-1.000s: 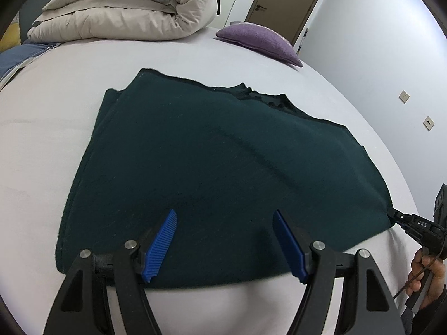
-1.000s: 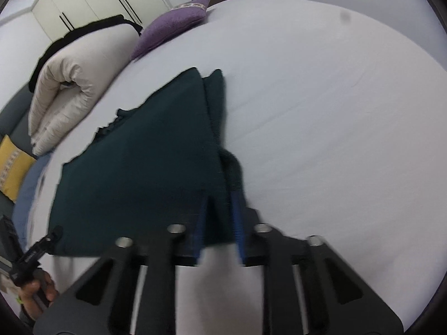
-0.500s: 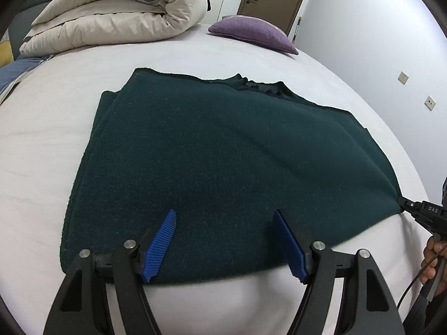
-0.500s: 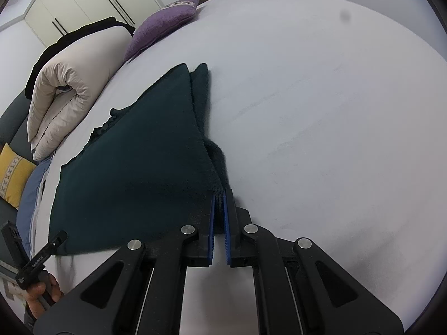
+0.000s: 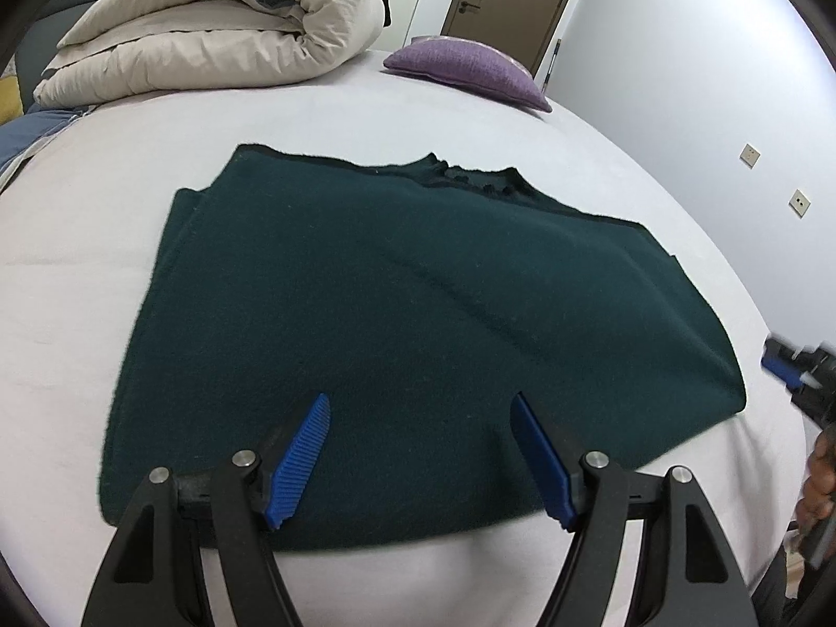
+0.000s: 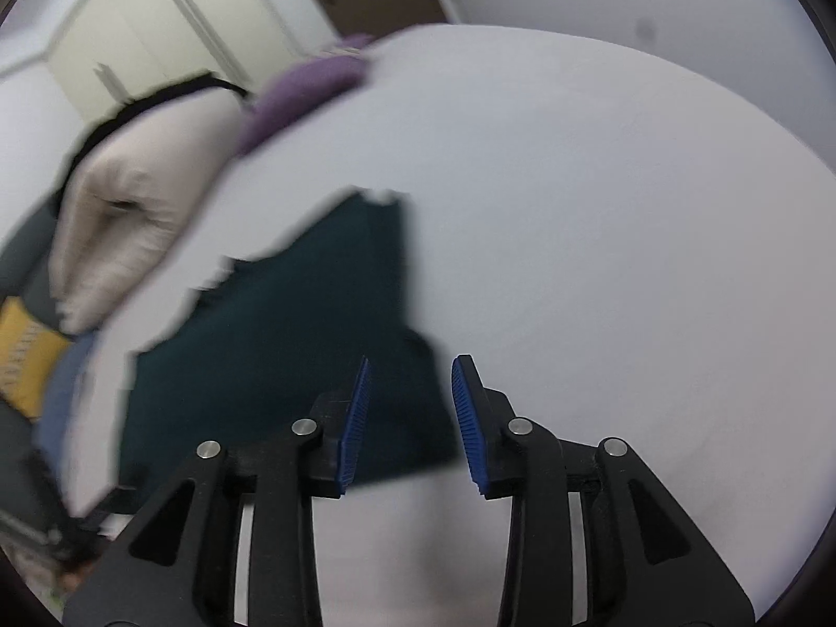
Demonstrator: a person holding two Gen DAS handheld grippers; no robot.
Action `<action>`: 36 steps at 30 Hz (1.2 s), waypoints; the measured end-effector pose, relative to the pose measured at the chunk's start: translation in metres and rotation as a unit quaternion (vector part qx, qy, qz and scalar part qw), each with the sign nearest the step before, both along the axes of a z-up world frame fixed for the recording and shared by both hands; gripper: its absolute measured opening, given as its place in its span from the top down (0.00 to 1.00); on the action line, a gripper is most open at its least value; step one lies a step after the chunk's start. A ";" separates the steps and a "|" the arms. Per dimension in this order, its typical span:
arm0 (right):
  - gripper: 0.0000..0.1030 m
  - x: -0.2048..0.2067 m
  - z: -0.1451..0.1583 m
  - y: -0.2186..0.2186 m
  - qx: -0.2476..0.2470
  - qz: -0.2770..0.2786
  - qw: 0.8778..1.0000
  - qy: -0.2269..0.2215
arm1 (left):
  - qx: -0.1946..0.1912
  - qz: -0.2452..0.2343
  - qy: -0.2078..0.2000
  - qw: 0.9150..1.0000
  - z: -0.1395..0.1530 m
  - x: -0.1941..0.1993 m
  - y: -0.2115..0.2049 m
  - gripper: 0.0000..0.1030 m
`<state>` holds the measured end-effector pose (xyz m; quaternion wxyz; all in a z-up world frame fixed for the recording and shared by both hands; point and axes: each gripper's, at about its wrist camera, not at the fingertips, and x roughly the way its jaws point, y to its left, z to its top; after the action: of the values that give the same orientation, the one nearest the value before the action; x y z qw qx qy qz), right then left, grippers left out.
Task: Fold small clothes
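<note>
A dark green knit garment [image 5: 418,324] lies flat on the white bed, sides folded in, neckline at the far edge. My left gripper [image 5: 420,407] is open with its blue pads over the garment's near hem, holding nothing. My right gripper [image 6: 410,366] is open and empty, just above the garment's [image 6: 292,345] near right corner. It also shows in the left wrist view [image 5: 784,366] at the right edge, clear of the cloth. The right wrist view is blurred by motion.
A rolled beige duvet [image 5: 209,31] and a purple pillow [image 5: 465,70] lie at the far end of the bed [image 5: 78,271]. A yellow cushion [image 6: 23,355] sits at the left. A wall with sockets [image 5: 799,201] runs along the right.
My right gripper was shut on the garment's right corner; it has opened, let go and pulled back off the cloth. The left gripper stays open over the near hem.
</note>
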<state>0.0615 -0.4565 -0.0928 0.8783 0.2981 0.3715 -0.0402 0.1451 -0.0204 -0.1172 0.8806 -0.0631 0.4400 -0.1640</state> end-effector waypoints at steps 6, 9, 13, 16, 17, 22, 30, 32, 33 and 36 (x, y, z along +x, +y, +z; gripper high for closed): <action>0.69 0.062 -0.034 0.038 0.103 0.106 0.989 -0.007 | 0.018 -0.005 0.000 1.000 -0.006 -0.002 -0.006 0.27; 0.75 0.066 -0.079 0.009 0.161 0.051 0.985 0.022 | 0.014 -0.005 0.003 1.000 -0.006 -0.002 -0.001 0.27; 0.81 0.026 -0.087 -0.033 0.203 0.012 0.979 -0.020 | 0.003 -0.001 0.004 1.000 -0.004 0.000 0.006 0.27; 0.70 -0.002 -0.070 -0.063 0.168 -0.030 0.985 -0.025 | -0.011 0.002 -0.007 1.000 0.006 0.000 0.006 0.27; 0.62 -0.009 -0.063 -0.074 0.161 -0.047 0.986 -0.026 | -0.016 0.001 -0.012 1.000 0.011 0.001 0.004 0.27; 0.44 0.010 -0.051 -0.103 0.175 -0.052 0.983 -0.018 | -0.030 -0.010 -0.013 0.999 0.019 0.016 -0.015 0.27; 0.45 0.074 -0.083 -0.087 0.239 0.001 0.971 0.031 | -0.065 -0.036 0.010 0.997 0.012 0.048 -0.049 0.27; 0.46 0.086 -0.087 -0.079 0.237 0.016 0.970 0.046 | -0.065 -0.041 0.014 0.997 0.009 0.054 -0.056 0.27; 0.46 0.092 -0.088 -0.075 0.232 0.023 0.971 0.054 | -0.066 -0.041 0.017 0.997 0.007 0.055 -0.058 0.27; 0.46 0.099 -0.091 -0.070 0.254 0.034 0.965 0.062 | -0.078 -0.039 0.023 0.996 0.003 0.058 -0.056 0.27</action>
<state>0.1605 -0.5266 -0.1838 0.7496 0.4958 0.4334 0.0671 0.2031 -0.0761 -0.1143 0.8557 -0.1180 0.4481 -0.2304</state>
